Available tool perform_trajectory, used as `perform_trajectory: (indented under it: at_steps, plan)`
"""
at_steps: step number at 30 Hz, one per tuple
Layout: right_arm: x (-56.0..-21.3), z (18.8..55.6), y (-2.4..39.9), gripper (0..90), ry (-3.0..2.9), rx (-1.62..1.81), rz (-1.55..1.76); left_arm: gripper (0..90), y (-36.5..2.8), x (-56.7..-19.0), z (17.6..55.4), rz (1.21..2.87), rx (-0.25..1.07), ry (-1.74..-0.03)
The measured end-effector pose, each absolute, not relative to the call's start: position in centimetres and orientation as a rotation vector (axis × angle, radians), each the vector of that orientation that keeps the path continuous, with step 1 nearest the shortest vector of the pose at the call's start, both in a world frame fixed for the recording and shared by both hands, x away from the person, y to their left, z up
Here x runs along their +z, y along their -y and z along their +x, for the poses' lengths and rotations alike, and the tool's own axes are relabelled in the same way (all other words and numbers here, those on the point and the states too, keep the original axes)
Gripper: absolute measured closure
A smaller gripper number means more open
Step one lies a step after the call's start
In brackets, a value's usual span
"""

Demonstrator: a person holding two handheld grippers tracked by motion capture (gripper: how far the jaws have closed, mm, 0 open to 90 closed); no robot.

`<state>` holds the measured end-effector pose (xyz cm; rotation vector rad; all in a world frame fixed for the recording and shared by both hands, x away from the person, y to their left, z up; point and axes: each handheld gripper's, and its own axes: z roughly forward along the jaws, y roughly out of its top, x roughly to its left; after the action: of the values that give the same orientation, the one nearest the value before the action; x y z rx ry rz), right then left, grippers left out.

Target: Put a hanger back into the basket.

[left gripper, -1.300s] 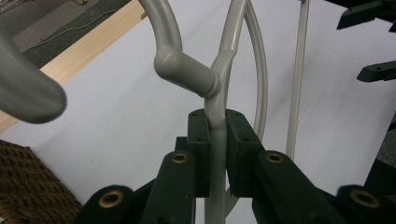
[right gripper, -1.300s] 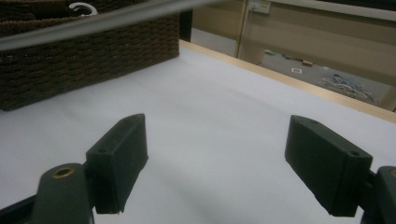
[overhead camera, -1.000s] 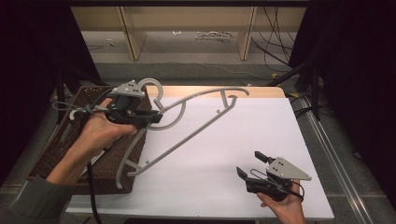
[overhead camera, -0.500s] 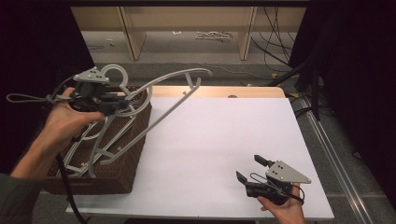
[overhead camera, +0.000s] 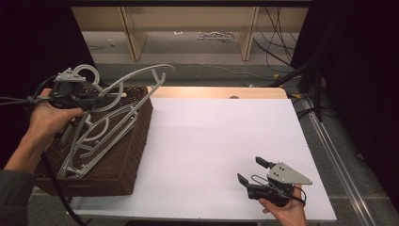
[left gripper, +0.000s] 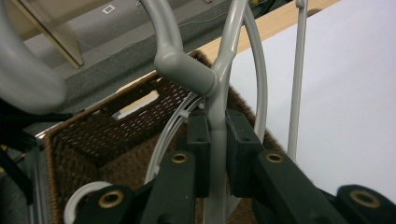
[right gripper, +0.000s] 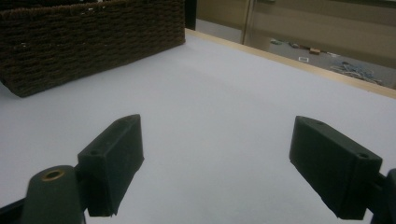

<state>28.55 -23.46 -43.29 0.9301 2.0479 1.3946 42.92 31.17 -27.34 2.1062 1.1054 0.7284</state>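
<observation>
Two grippers at the white table (overhead camera: 221, 141). Left gripper (overhead camera: 96, 100), held in the left hand (overhead camera: 47, 120) above the far left end of the dark wicker basket (overhead camera: 117, 174), has its fingers (left gripper: 198, 135) clenched on the neck of a grey plastic hanger (left gripper: 215, 121), just below where the hook joins the arms. The hanger is tilted: its hook curls up beside the gripper, one arm sticks out over the basket's far right rim, and the rest angles down into the basket. More grey hangers (overhead camera: 89, 141) lie stacked inside the basket, which sits at the table's left edge. Right gripper (overhead camera: 254, 172), in the right hand (overhead camera: 284, 209) at the near right of the table, has its fingers (right gripper: 114, 154) released, spread wide with bare table between them, well apart from the basket.
</observation>
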Motion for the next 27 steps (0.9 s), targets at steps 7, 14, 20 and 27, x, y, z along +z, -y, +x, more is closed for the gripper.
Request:
perform_trajectory:
  at_steps: [7, 14, 20, 27]
  plan:
    - [-43.3, 28.5, 23.4, 18.7, -2.051, 1.395, 0.929, 81.5, -33.1, -28.9, 43.3, 2.125, 0.756, -1.143]
    - [-43.2, 28.5, 23.5, 18.8, -2.072, 1.376, 0.93, 81.5, -35.2, -30.2, 43.5, 2.11, 0.761, -1.206]
    - [-43.3, 28.7, 23.5, 18.8, -2.049, 1.387, 0.903, 81.5, -36.7, -31.5, 43.3, 2.115, 0.745, -1.246]
    - [-43.3, 28.6, 23.4, 18.8, -2.063, 1.39, 0.917, 81.5, -37.9, -32.6, 43.4, 2.127, 0.75, -1.286]
